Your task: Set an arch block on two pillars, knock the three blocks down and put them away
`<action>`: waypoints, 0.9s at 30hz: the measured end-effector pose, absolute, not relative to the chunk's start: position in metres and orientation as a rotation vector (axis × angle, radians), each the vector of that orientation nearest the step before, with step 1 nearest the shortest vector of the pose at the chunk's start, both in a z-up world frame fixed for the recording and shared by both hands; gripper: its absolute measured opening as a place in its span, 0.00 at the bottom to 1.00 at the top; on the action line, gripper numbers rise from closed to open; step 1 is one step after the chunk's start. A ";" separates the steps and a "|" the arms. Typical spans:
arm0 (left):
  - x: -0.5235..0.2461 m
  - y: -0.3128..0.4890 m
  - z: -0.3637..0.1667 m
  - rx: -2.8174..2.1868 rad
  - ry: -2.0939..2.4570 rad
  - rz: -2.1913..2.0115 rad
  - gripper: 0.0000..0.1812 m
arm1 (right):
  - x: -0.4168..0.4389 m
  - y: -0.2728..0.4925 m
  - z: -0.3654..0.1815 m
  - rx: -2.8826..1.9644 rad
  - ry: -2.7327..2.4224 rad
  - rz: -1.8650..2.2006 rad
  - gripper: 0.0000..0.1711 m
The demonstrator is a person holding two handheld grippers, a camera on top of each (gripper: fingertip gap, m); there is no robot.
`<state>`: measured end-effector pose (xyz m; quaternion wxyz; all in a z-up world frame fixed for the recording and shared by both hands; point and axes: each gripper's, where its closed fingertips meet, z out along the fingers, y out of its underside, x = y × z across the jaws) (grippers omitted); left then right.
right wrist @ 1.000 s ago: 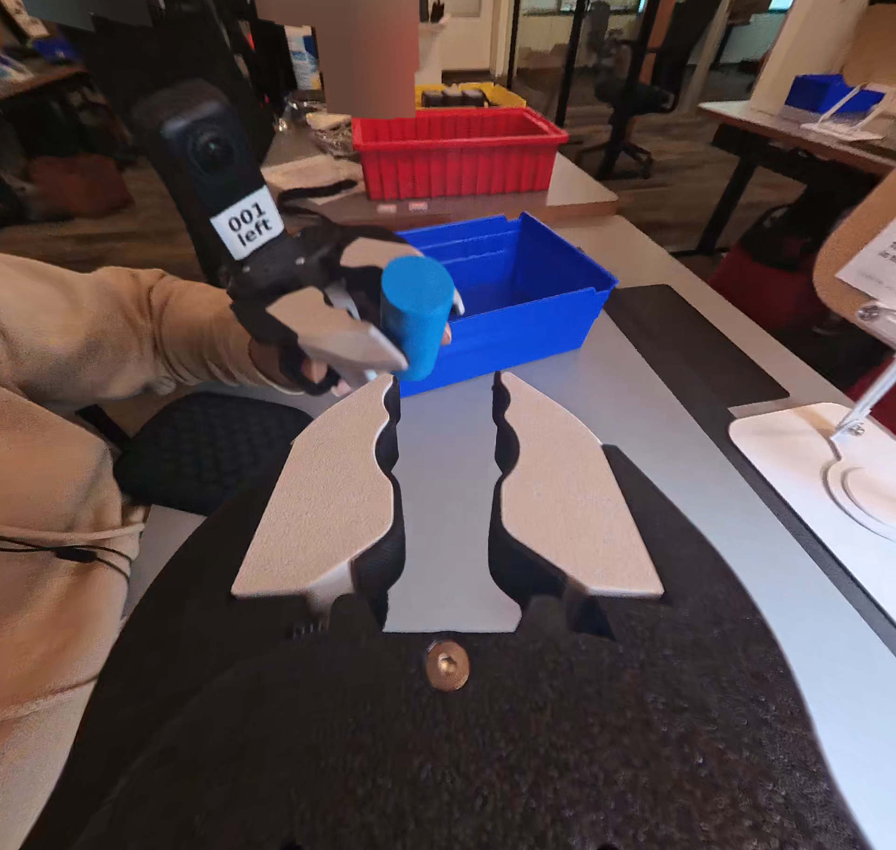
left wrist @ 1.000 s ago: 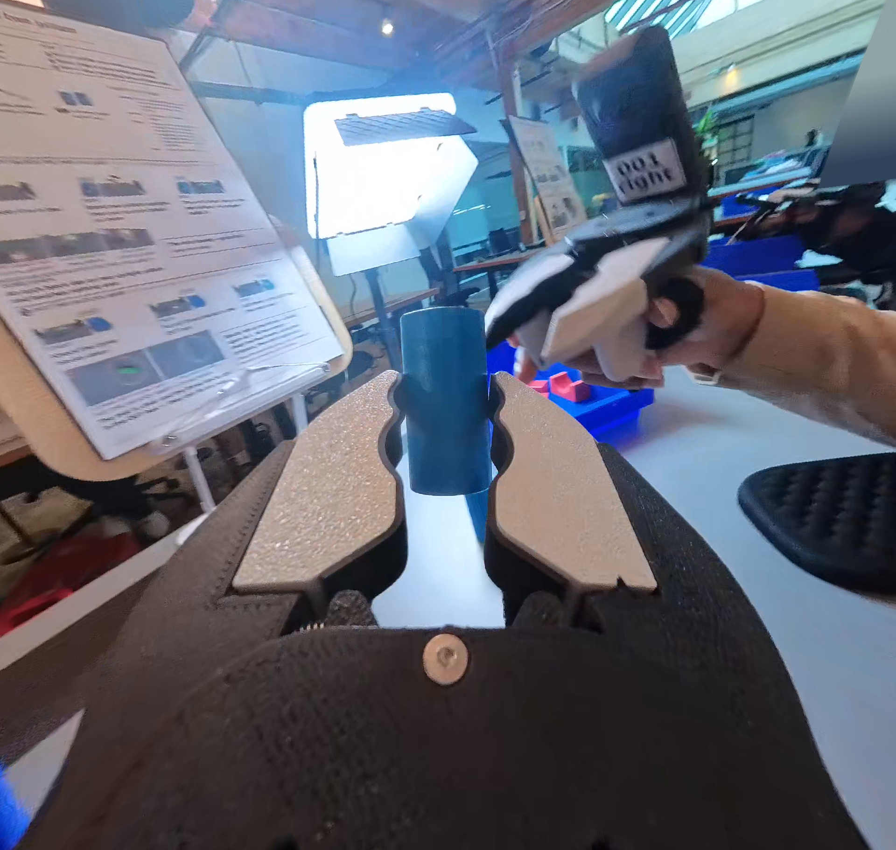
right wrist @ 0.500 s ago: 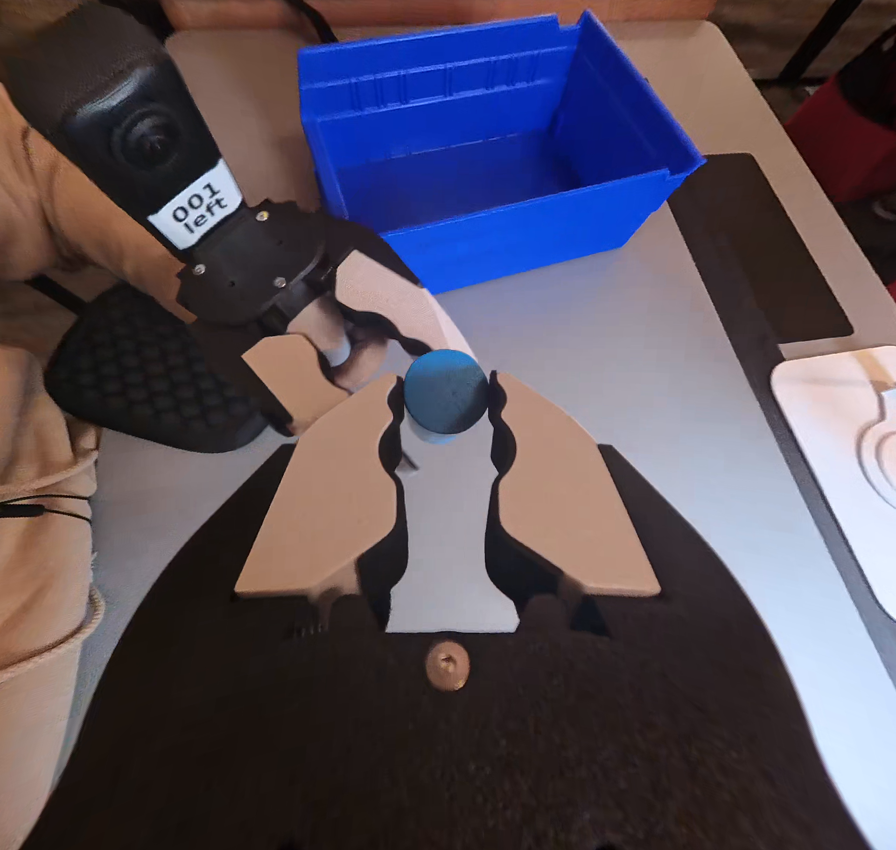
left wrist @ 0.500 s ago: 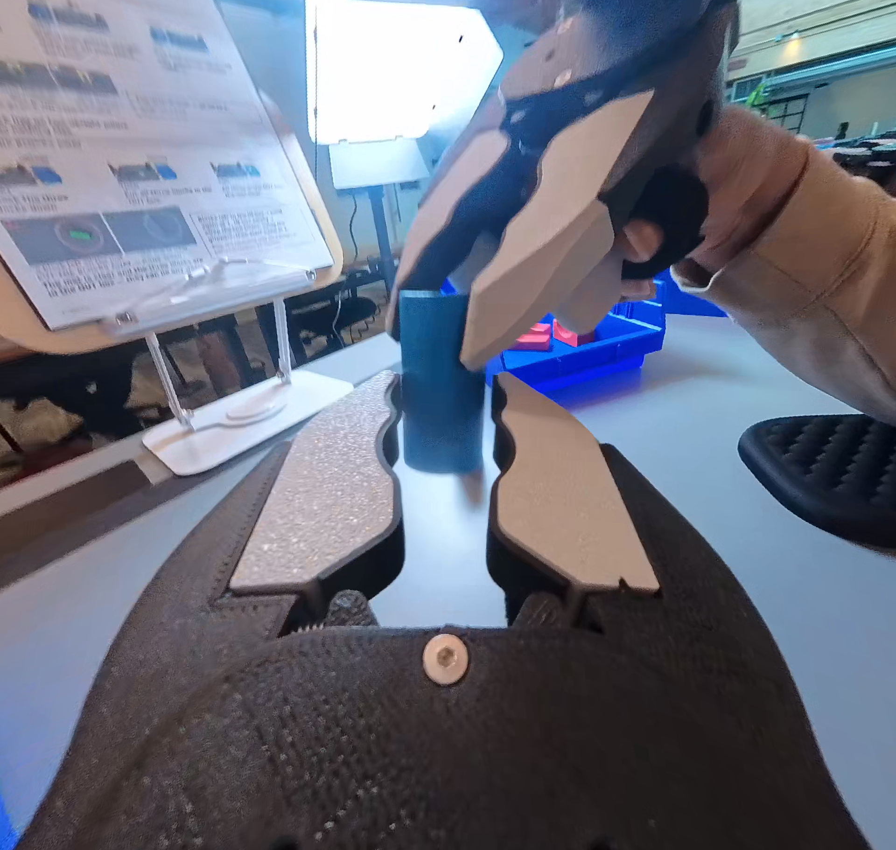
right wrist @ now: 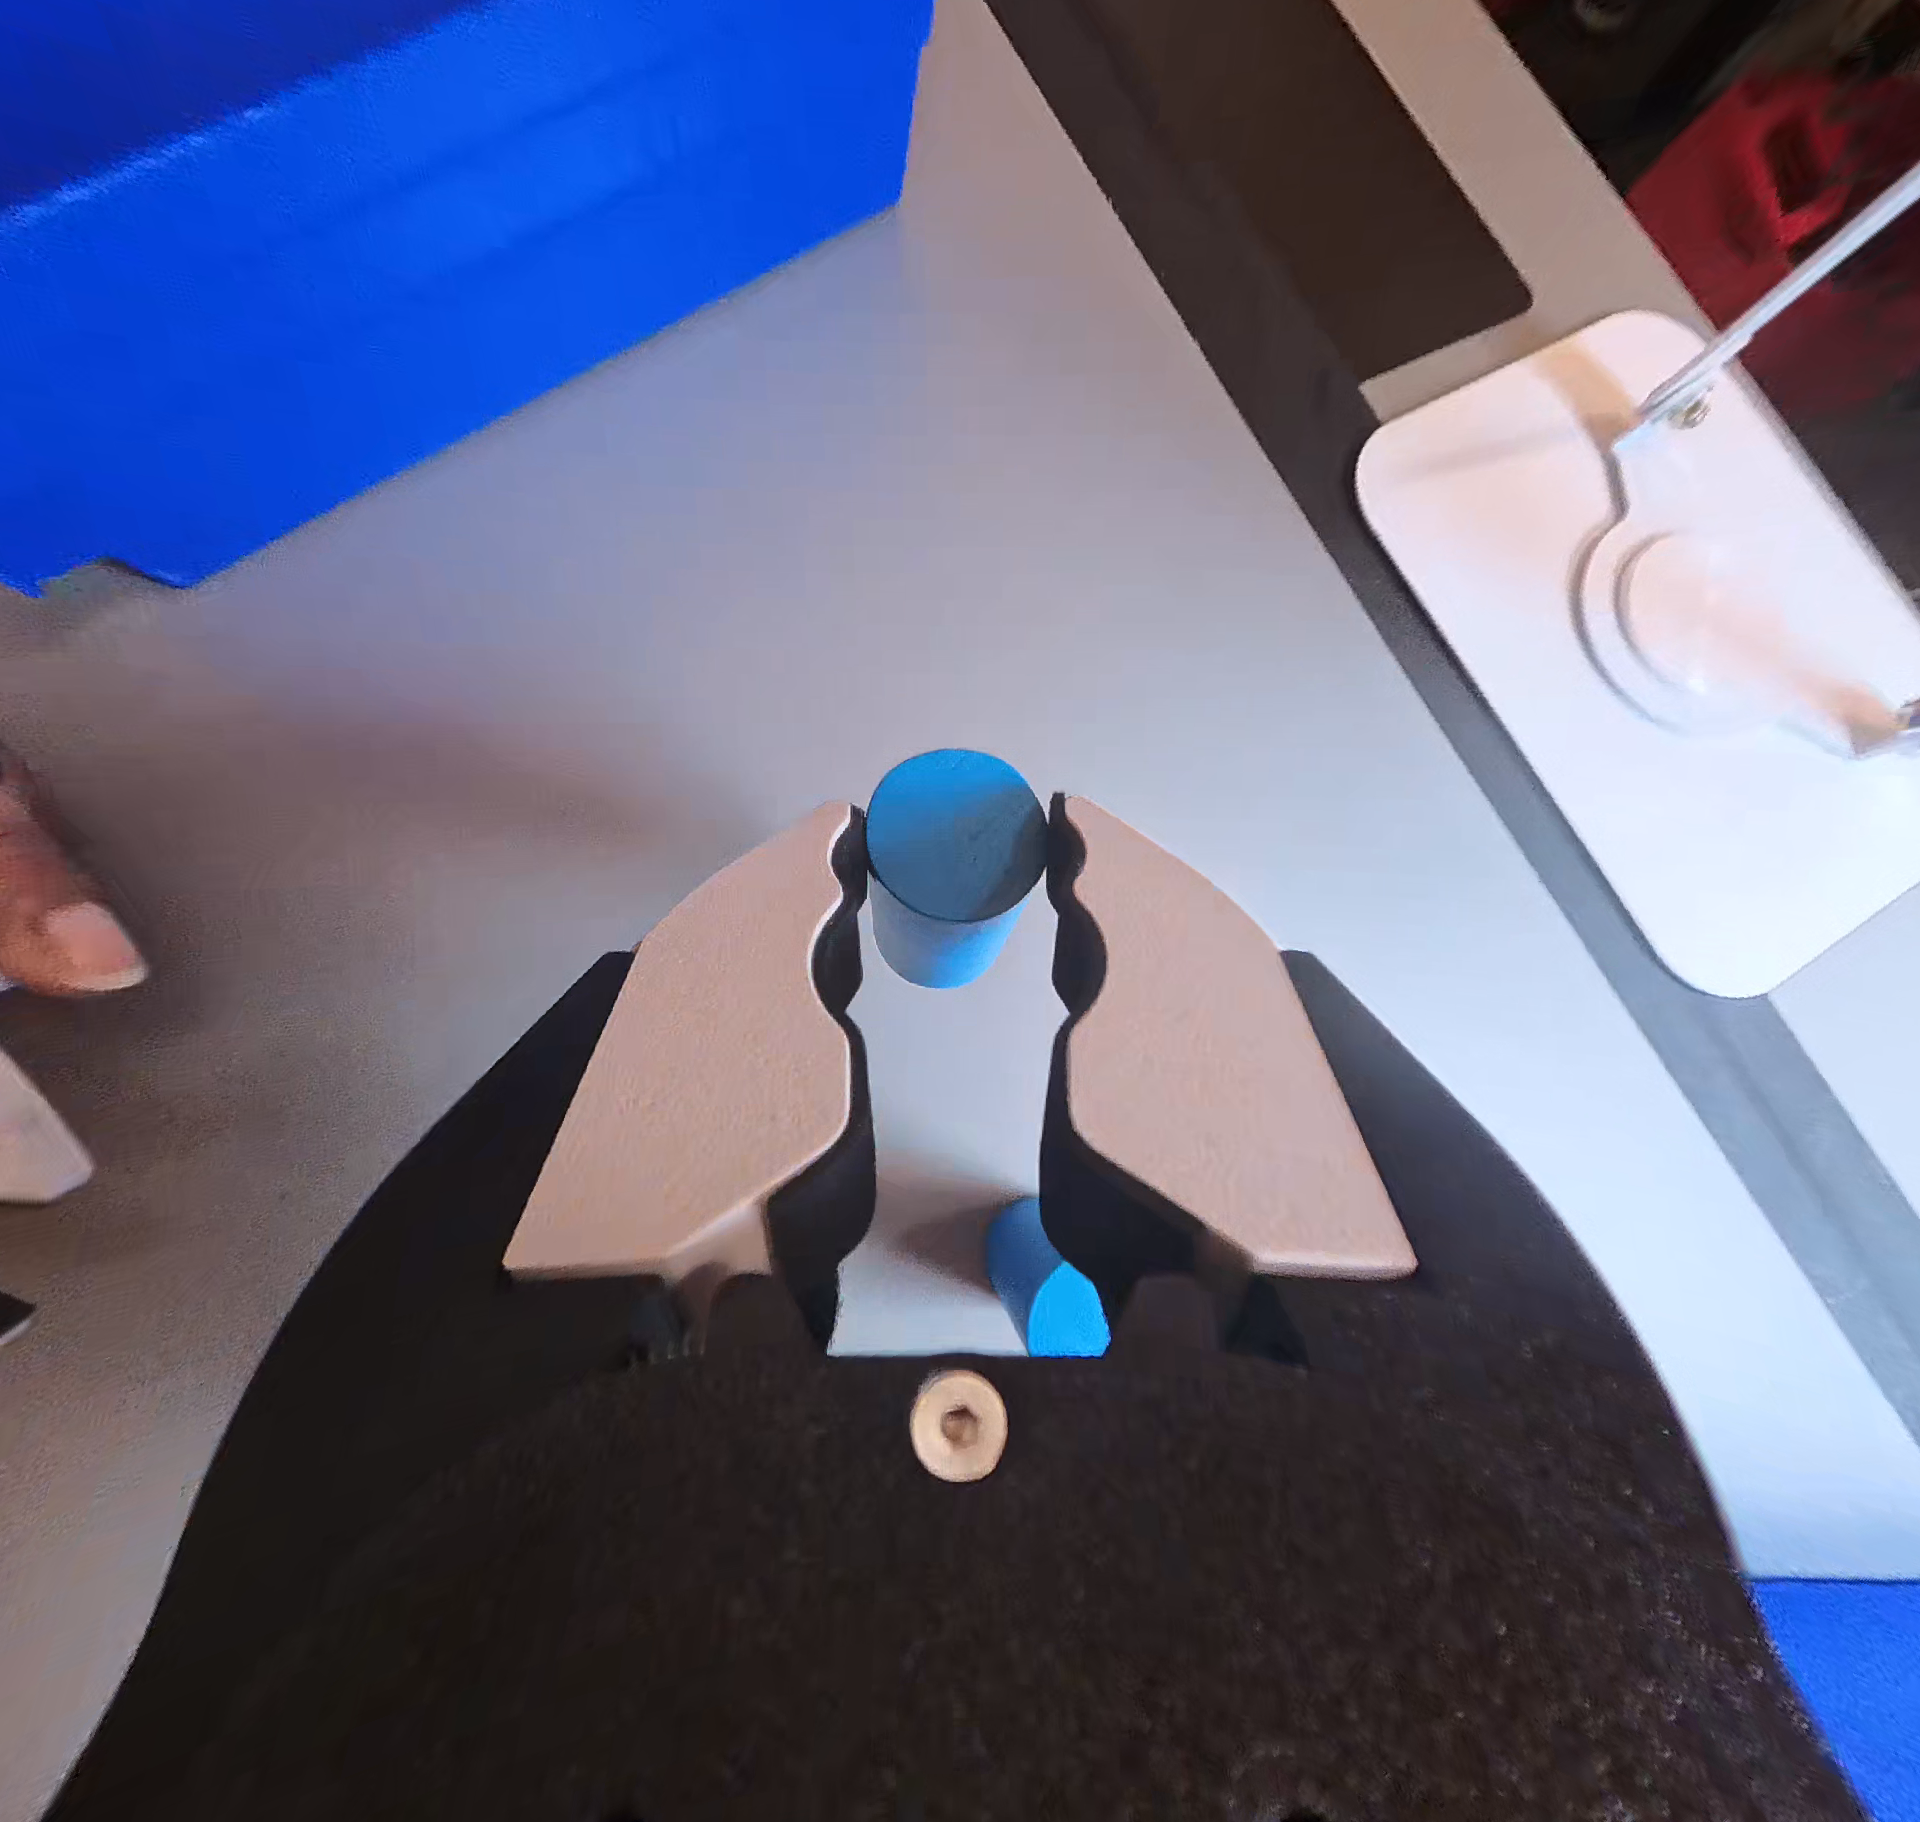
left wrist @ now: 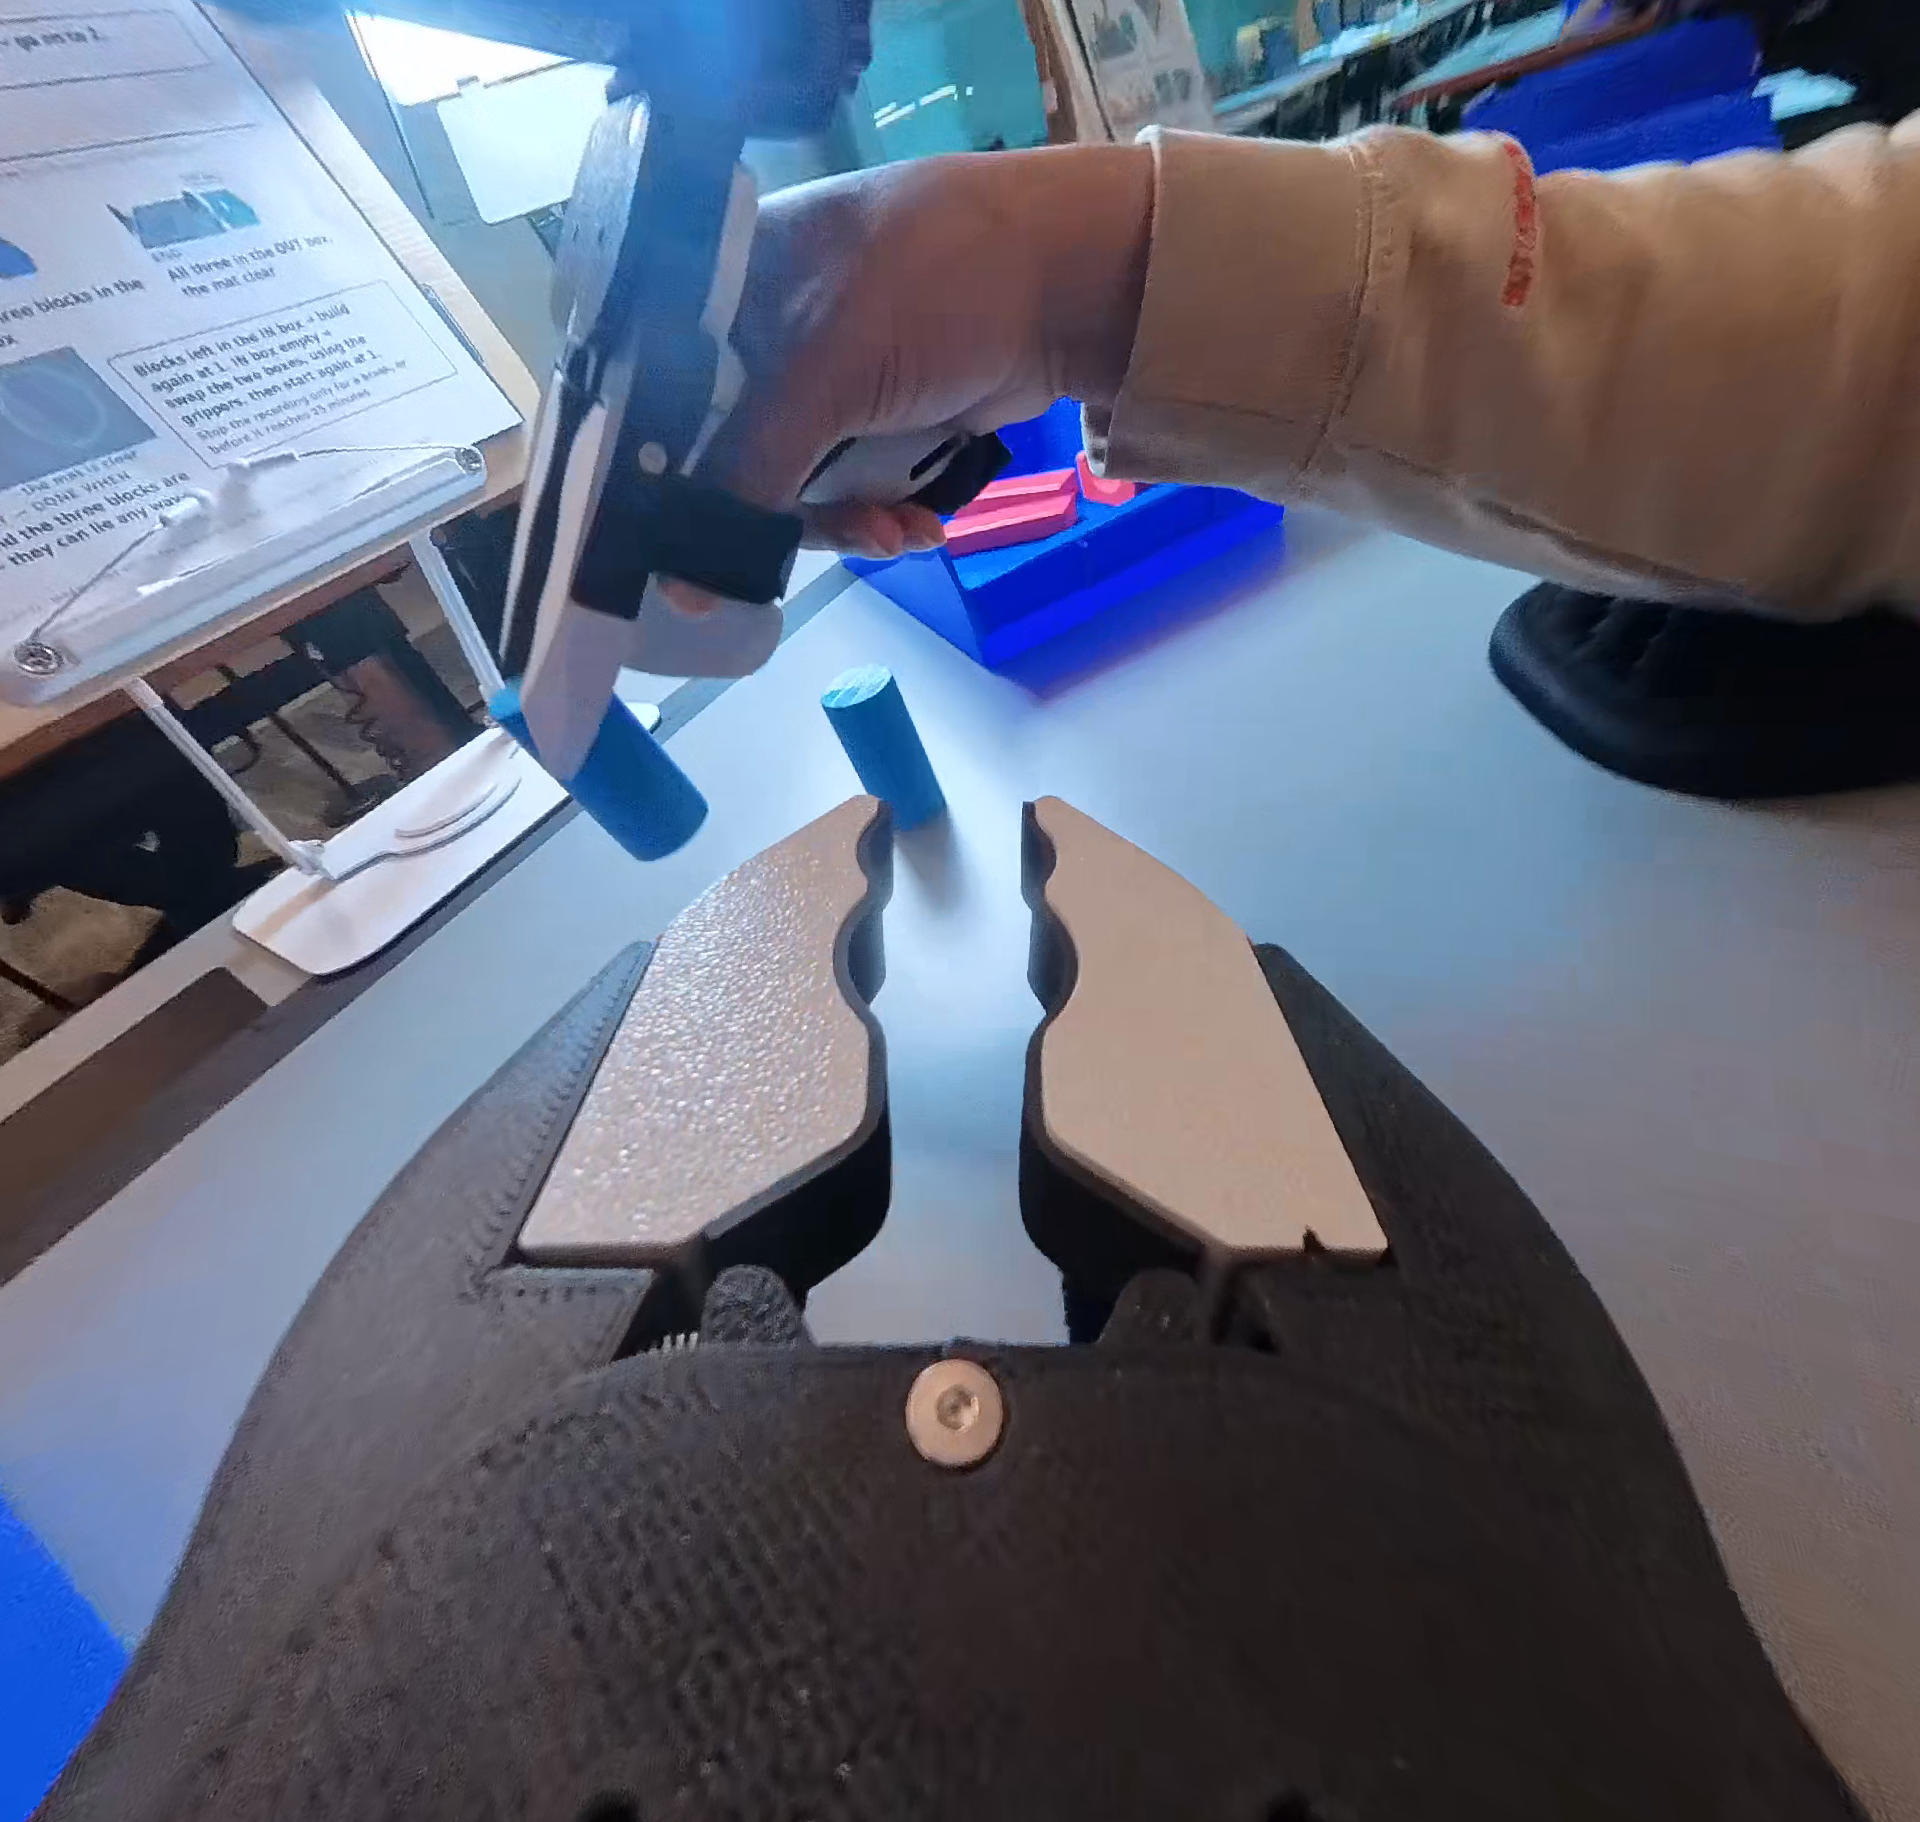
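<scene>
My right gripper (right wrist: 956,827) is shut on a blue cylinder block (right wrist: 951,884), gripped near its top end. In the left wrist view this gripper (left wrist: 582,723) holds the cylinder (left wrist: 634,785) tilted, just above the table at the left. A second blue cylinder (left wrist: 883,759) stands upright on the grey table, just ahead of my left gripper (left wrist: 956,816). The left gripper is open and empty. The second cylinder also shows below my right gripper's fingers (right wrist: 1044,1294). Red blocks (left wrist: 1013,515) lie in a blue bin (left wrist: 1081,598) farther back.
An empty blue bin (right wrist: 416,214) stands at the far left of the right wrist view. A white stand base (right wrist: 1662,629) carrying an instruction board (left wrist: 208,318) sits at the table's edge. A black padded rest (left wrist: 1714,702) lies at the right.
My left gripper has let go of its blue cylinder and drawn back from it. My right gripper has shut on a blue cylinder and carries it to the left of the standing one.
</scene>
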<state>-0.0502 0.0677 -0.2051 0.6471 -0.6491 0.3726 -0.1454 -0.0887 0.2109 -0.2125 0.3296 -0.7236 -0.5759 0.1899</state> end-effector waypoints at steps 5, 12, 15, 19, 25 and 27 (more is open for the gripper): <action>-0.052 0.074 -0.228 -1.523 0.964 -0.158 0.10 | -0.092 0.214 -0.241 -1.960 -1.494 0.510 0.19; -0.052 0.075 -0.232 -1.546 0.963 -0.179 0.10 | -0.095 0.200 -0.264 -1.999 -1.545 0.577 0.19; -0.053 0.076 -0.233 -1.550 0.961 -0.169 0.10 | -0.094 0.197 -0.268 -1.990 -1.562 0.591 0.19; -0.055 0.077 -0.233 -1.560 0.952 -0.174 0.10 | -0.097 0.193 -0.270 -1.929 -1.591 0.625 0.19; -0.054 0.077 -0.234 -1.560 0.957 -0.179 0.10 | -0.097 0.190 -0.271 -1.885 -1.640 0.611 0.19; -0.053 0.077 -0.234 -1.560 0.960 -0.180 0.10 | -0.095 0.189 -0.272 -1.876 -1.665 0.602 0.19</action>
